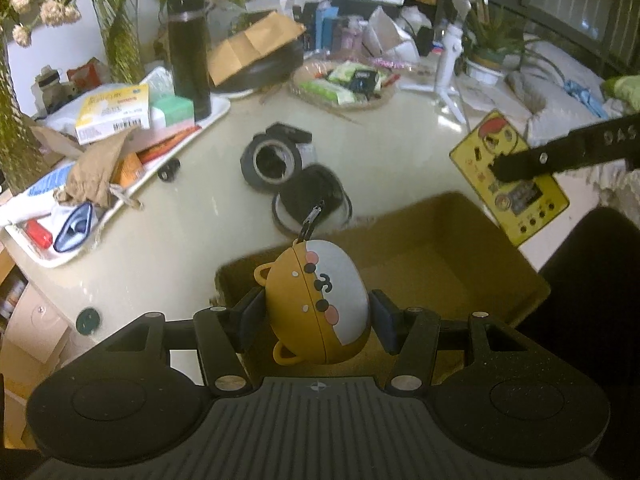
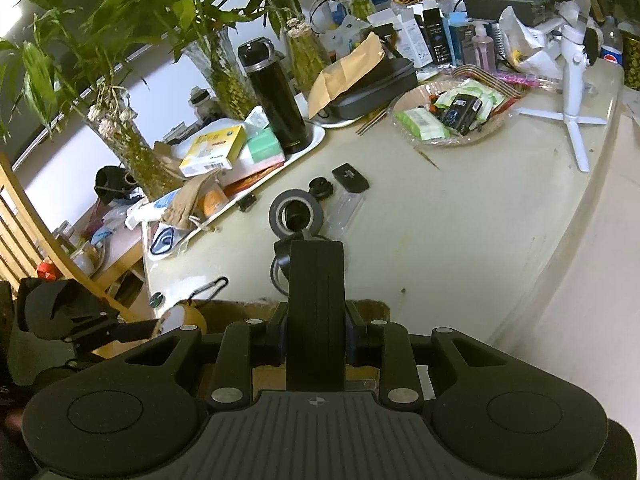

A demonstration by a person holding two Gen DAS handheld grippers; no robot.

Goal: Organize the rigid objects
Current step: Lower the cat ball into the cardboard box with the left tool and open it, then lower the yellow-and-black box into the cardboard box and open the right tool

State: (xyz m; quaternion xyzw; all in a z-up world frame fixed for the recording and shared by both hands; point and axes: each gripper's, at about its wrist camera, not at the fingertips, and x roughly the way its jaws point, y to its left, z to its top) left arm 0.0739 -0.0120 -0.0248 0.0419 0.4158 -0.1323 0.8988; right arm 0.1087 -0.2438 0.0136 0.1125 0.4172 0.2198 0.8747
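Observation:
My left gripper (image 1: 316,312) is shut on a round orange-and-white bear-face case (image 1: 320,300) with a clip on top. It holds it over the near-left part of an open cardboard box (image 1: 432,248). My right gripper (image 2: 316,268) has its fingers pressed together, and in the left wrist view its fingers (image 1: 532,160) hold a flat yellow card-like toy (image 1: 510,178) beyond the box's right corner. In the right wrist view the toy is hidden edge-on. A roll of dark tape (image 1: 270,160) and a round black lid (image 1: 314,200) lie on the table behind the box.
A white tray (image 1: 208,120) of boxes and a black flask (image 1: 188,48) stand at left. A woven basket (image 1: 340,80) of packets and a white tripod (image 1: 448,68) are at the back. A small black case (image 2: 350,176) lies by the tape.

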